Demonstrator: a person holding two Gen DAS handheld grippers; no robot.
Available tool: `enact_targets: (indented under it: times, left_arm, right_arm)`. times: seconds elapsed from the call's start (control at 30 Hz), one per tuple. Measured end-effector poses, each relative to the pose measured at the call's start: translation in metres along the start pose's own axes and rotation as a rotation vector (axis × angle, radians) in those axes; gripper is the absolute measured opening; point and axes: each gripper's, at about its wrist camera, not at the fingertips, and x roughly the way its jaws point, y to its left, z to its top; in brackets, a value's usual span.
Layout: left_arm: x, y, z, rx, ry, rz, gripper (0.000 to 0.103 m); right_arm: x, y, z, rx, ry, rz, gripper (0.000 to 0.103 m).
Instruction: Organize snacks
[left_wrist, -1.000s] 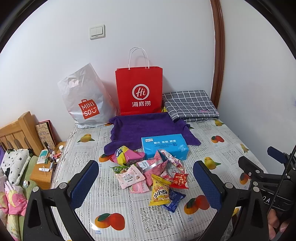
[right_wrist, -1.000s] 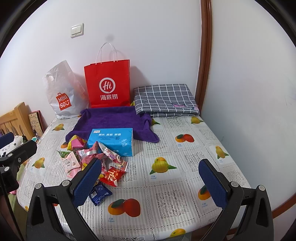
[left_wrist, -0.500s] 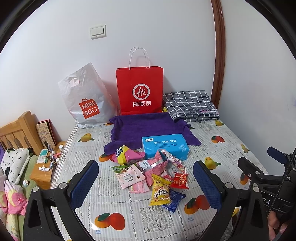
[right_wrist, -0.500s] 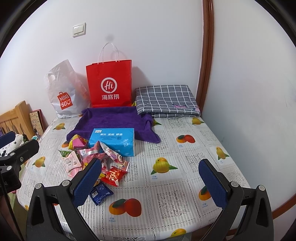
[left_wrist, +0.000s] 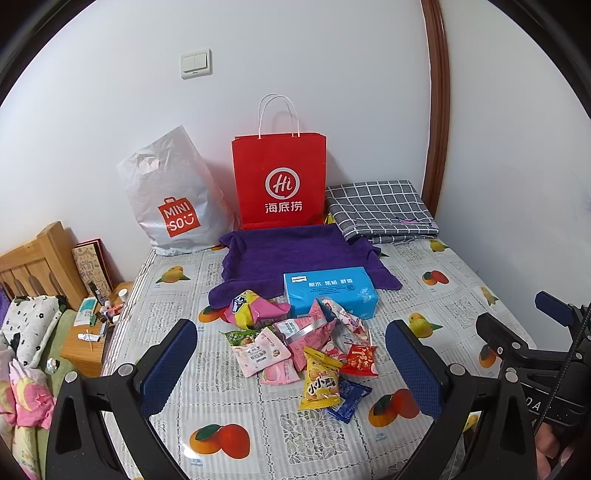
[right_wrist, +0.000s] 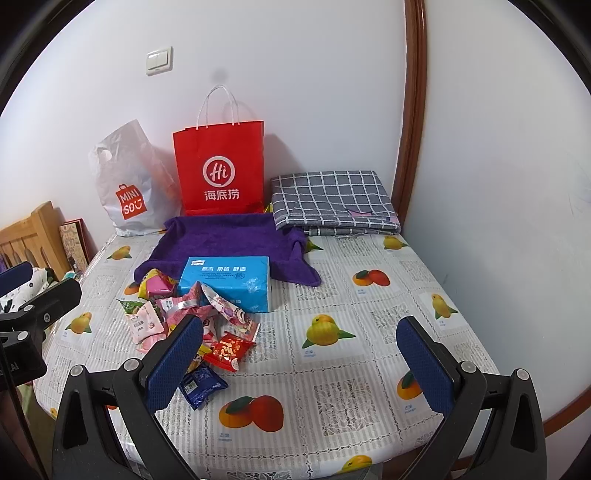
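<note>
Across the table (left_wrist: 229, 421), a cloth printed with fruit is covering the whole top. At the far edge, three big things are leaning on or lying by the wall: a red bag (left_wrist: 279, 182) is standing upright in the middle, a white bag (left_wrist: 171, 199) is slumping just to its left, and a folded checked cloth (left_wrist: 380, 208) is lying in the far right corner. Just in front of the red bag, a purple towel (left_wrist: 295, 254) is spreading toward the middle of the table, its near corners trailing out to both sides. A blue box (left_wrist: 330, 290) is sitting on the towel's near edge, touching it.

Against the box's near side, the snacks (left_wrist: 301, 343) are lying in a loose heap, slightly left of the table's middle. Pink packets are making up most of it; a yellow packet (left_wrist: 320, 380) is lying at the near end, a red packet (left_wrist: 360, 360) is resting just to its right, and a dark blue packet (left_wrist: 349, 398) is poking out from under the yellow one, nearest the front edge.

The left gripper (left_wrist: 291, 363) is hovering above the front edge with its jaws spread wide and nothing between them, the heap showing in the gap. The right gripper (right_wrist: 299, 363) is hanging to the right of the heap, likewise gaping and empty, its left finger (right_wrist: 173, 363) overlapping the heap's edge in the right wrist view; whether it is touching a packet cannot be told.
</note>
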Motion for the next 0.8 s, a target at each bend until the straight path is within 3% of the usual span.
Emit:
enact_targets:
  times: [0.47, 0.8]
  left_arm:
    - [0.003, 0.001, -0.004, -0.001, 0.000, -0.003, 0.103]
    - [0.035, 0.021, -0.021, -0.045, 0.066, 0.011, 0.103]
  right_arm:
    - [-0.003, 0.003, 0.000, 0.004, -0.025, 0.021, 0.103]
    - [0.022, 0.011, -0.006, -0.006, -0.004, 0.070, 0.103]
